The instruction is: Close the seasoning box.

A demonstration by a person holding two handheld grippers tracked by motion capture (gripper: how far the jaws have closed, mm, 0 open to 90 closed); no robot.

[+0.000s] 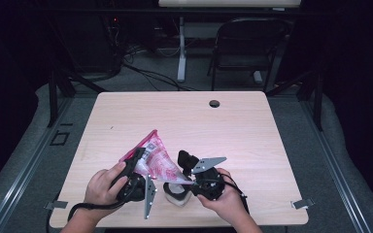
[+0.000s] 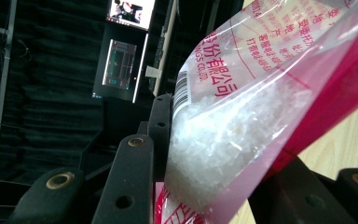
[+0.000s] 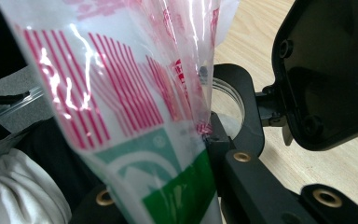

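Gripping a pink-printed plastic bag [image 1: 154, 158] between them, both tongs are working close to the near edge of the desk [image 1: 252, 136]. The left tongs [image 1: 137, 162] are closing on the bag's left side; in the left gripper view the jaws are pressing against the clear film [image 2: 242, 121], with white crystals [image 2: 214, 140] packed inside right between them. The right tongs [image 1: 187, 180] are clamping the bag's lower right corner; in the right gripper view the film with red stripes and a green mark [image 3: 140, 140] is sitting pinched between the narrowly closed jaws. The bag is hanging tilted above the desk, its upper corner pointing away from the person. A small white and black container [image 1: 177, 193] is standing on the desk just below the bag, between the two hands, with its hinged black lid [image 3: 326, 70] standing open. The far half of the desk and its right side are lying bare, giving open room; a round cable hole [image 1: 214, 103] is sitting near the far edge. Beyond the desk, a folding chair [image 1: 245, 46] and cables are resting on grey carpet in a dark room.
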